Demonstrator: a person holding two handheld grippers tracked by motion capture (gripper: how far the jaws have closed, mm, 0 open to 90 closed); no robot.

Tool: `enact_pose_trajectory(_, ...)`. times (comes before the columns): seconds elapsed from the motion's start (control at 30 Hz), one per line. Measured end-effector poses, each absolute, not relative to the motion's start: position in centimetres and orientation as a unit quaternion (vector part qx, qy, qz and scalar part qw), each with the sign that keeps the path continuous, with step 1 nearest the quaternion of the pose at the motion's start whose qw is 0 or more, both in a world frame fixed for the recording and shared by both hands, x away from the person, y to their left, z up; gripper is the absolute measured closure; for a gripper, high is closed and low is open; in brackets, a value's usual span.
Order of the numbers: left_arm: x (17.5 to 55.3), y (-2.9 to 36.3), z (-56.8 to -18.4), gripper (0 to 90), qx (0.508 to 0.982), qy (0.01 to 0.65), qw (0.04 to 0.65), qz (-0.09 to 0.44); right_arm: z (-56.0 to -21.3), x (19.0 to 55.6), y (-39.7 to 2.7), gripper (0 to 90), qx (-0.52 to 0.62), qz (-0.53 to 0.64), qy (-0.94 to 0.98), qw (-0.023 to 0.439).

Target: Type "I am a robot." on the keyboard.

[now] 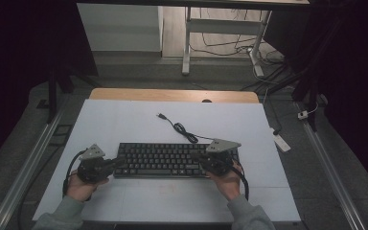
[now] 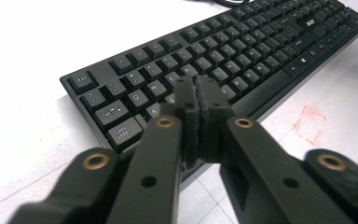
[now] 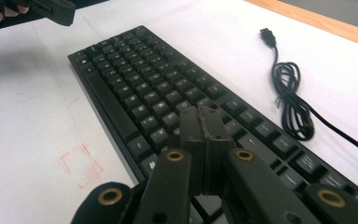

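Keyboard between closed claws, mid-table.

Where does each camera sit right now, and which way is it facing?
High view: above the person's side, looking forward and down on the table; both forearms, left gripper, right gripper.
Left gripper view: rides it, faces the keyboard over shut jaws.
Right gripper view: likewise, plus the cable.
All share the keyboard.

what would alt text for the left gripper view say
The left gripper, jaws shut with nothing between them, points at the left end of a black full-size keyboard lying on a white table. A faint red square mark sits beside the keyboard.
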State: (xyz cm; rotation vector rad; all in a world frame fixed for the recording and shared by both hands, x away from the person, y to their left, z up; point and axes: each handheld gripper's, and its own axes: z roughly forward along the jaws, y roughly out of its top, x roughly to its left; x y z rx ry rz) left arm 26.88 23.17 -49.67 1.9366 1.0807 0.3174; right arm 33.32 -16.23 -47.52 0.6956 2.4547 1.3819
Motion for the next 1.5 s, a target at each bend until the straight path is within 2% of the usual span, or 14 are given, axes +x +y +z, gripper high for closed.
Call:
enact_pose_trajectory(1.07, 28.9, 22.9, -51.3, 88.9, 0.807, 0.446, 0.367, 0.126, -50.1, 36.4, -8.4, 89.2, 0.232, 0.439, 0.864, 0.082)
enact_pose_trajectory(1.5, 29.1, 22.7, -52.1, 88.6, 0.813, 0.447, 0.350, 0.126, -50.9, 37.2, -7.5, 89.2, 0.240, 0.429, 0.867, 0.079)
